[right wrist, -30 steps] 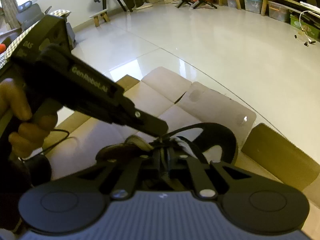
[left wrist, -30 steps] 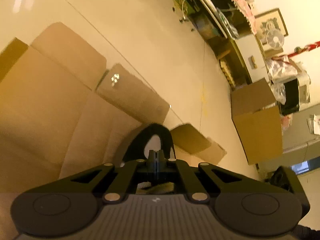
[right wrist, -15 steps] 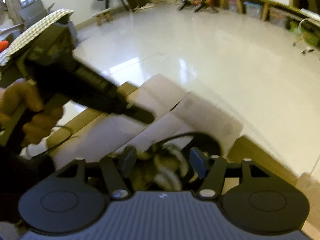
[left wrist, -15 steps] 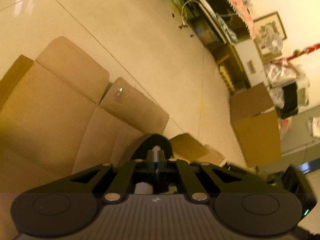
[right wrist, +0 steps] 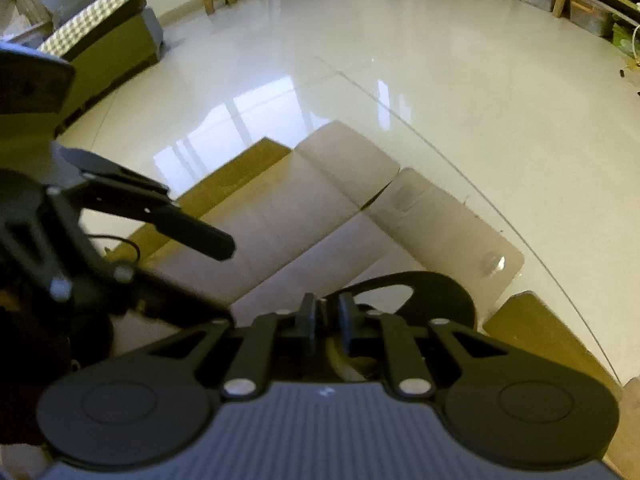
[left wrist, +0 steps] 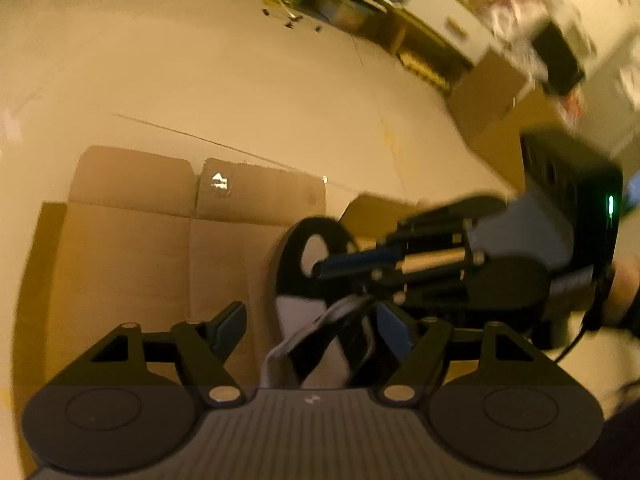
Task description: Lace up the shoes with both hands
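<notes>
A black shoe [left wrist: 312,256] with a white inside lies on flattened cardboard [left wrist: 132,264]; its heel collar also shows in the right wrist view [right wrist: 424,292]. My left gripper [left wrist: 312,328] is open, its jaws wide apart over the shoe's tongue and pale lace [left wrist: 316,324]. My right gripper [right wrist: 326,316] is almost closed just above the shoe; whether lace sits between its tips is hidden. In the left wrist view the right gripper [left wrist: 336,268] reaches in from the right over the shoe. In the right wrist view the left gripper [right wrist: 192,256] stands open at the left.
Glossy tiled floor [right wrist: 400,80] surrounds the cardboard. A brown box [left wrist: 492,92] and cluttered shelves [left wrist: 360,4] stand at the far right in the left wrist view. A checked sofa [right wrist: 100,40] stands at far left in the right wrist view.
My left gripper has opened from shut and swung so the right gripper comes into its view. My right gripper opened half a second ago and has closed down again over the shoe.
</notes>
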{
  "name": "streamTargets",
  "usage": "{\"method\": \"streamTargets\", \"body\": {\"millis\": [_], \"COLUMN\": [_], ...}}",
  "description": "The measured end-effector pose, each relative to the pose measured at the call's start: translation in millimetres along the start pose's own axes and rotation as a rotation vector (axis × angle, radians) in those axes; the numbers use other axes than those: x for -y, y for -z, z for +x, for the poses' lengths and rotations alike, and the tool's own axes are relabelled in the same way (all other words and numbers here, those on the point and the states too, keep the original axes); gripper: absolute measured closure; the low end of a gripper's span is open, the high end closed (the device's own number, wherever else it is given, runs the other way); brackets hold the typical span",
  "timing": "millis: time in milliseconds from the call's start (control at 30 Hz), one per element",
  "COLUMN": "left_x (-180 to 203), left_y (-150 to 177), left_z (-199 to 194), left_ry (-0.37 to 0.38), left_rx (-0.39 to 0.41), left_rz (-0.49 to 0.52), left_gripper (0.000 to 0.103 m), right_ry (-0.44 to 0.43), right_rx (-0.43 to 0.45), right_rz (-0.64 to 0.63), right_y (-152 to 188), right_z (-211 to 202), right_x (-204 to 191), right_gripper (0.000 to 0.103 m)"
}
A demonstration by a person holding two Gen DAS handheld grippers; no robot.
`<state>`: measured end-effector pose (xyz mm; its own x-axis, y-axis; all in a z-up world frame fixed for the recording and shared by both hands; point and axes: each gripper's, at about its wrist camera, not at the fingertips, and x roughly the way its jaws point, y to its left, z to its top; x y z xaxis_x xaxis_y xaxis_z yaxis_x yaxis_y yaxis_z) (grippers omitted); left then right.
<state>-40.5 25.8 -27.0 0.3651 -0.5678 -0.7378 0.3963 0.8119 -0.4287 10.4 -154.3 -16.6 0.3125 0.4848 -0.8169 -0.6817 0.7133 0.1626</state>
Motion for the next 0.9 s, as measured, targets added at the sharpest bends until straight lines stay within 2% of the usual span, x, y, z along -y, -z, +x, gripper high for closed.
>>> {"method": "streamTargets", "body": {"millis": [33, 67, 100, 233, 367, 500, 533, 567, 600, 633, 700, 767, 833, 900], "left_x": [0.3, 1.7, 4.0, 15.1, 20.6, 15.6, 11.4, 7.3, 4.7, 3.8, 3.4, 5.3, 6.3, 7.8], "left_y": [1.3, 2.4, 3.4, 7.6, 11.8, 9.5, 7.5, 6.1, 5.1, 4.2, 2.8, 3.6, 3.6, 3.4], "left_z": [1.5, 3.8, 6.8, 19.2, 24.5, 16.2, 13.4, 11.6, 11.0, 11.0, 11.1, 12.6, 12.3, 14.8], "left_ry": [0.013, 0.024, 0.033, 0.064, 0.094, 0.096, 0.096, 0.098, 0.101, 0.101, 0.101, 0.108, 0.113, 0.115], "left_rx": [-0.009, -0.019, -0.029, -0.063, -0.072, -0.036, -0.025, -0.019, -0.018, -0.02, -0.024, -0.027, -0.026, -0.027], "left_rz": [0.003, 0.012, 0.026, 0.084, 0.088, 0.061, 0.042, 0.022, 0.009, 0.004, -0.001, 0.001, 0.006, 0.01], "left_gripper": [0.03, 0.03, 0.03, 0.03, 0.03, 0.03, 0.03, 0.03, 0.03, 0.03, 0.03, 0.03, 0.03, 0.031], "right_ry": [0.001, 0.002, 0.001, -0.047, -0.082, -0.061, -0.046, -0.031, 0.002, 0.018, 0.04, 0.035, 0.029, 0.035], "right_rx": [-0.008, -0.016, -0.021, 0.01, 0.118, 0.204, 0.199, 0.194, 0.172, 0.159, 0.099, 0.049, -0.006, -0.031], "right_rz": [-0.002, -0.004, -0.003, 0.133, 0.203, 0.164, 0.144, 0.125, 0.092, 0.069, 0.016, 0.02, 0.033, 0.025], "right_y": [-0.6, -1.3, -3.5, -19.8, -48.6, -87.2, -90.6, -93.9, -92.1, -87.0, -69.1, -53.8, -34.2, -24.5], "right_z": [1.8, 3.7, 5.1, -0.5, -24.3, -49.1, -51.2, -53.3, -53.1, -50.9, -41.0, -32.1, -19.9, -11.4], "right_x": [-0.5, -1.1, -1.1, 10.1, 18.8, 17.5, 14.7, 11.8, 6.4, 2.4, -7.4, -8.4, -8.6, -9.2], "right_gripper": [0.091, 0.099, 0.1, 0.1, 0.103, 0.101, 0.096, 0.079, 0.055, 0.052, 0.059, 0.065, 0.067, 0.072]}}
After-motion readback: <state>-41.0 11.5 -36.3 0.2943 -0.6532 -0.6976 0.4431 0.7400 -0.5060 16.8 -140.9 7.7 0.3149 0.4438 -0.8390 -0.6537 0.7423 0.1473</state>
